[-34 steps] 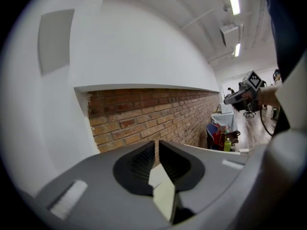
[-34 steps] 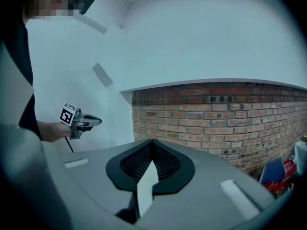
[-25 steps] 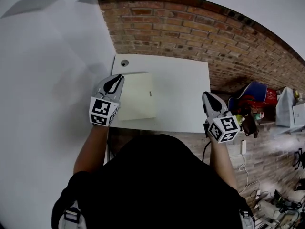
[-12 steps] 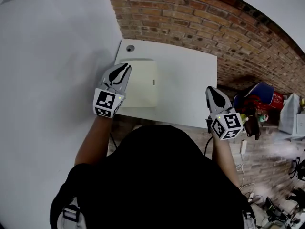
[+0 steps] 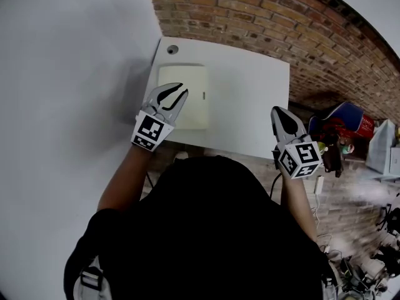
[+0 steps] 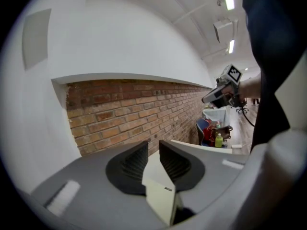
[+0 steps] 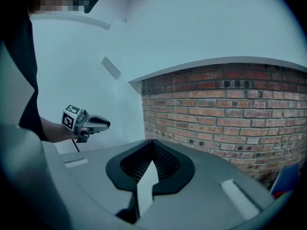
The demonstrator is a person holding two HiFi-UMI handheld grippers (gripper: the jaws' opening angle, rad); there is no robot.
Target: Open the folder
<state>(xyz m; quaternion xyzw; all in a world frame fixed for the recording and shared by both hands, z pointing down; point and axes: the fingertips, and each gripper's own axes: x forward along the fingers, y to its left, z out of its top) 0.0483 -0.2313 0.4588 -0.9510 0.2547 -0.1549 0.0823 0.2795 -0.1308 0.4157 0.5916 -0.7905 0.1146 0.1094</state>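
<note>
A closed cream folder [image 5: 182, 95] lies flat on the left part of the white table [image 5: 250, 105], with a small dark clasp mark on its right edge. My left gripper [image 5: 184, 90] hovers over the folder's near left part. Its jaws stand a narrow gap apart with nothing between them. In the left gripper view [image 6: 153, 143] the folder [image 6: 160, 202] shows just below the jaws. My right gripper [image 5: 279, 110] hangs over the table's near right edge, away from the folder. In the right gripper view [image 7: 152, 142] its jaw tips meet and are empty.
A brick wall [image 5: 281, 17] runs behind the table and a white wall [image 5: 75, 74] stands to its left. A round cable hole [image 5: 172, 49] sits at the table's far left corner. A red and blue bag [image 5: 340, 120] and clutter lie to the right on the floor.
My left gripper has moved right and down, from the folder's left edge to over its near left part. The right gripper has hardly shifted. The folder lies as before.
</note>
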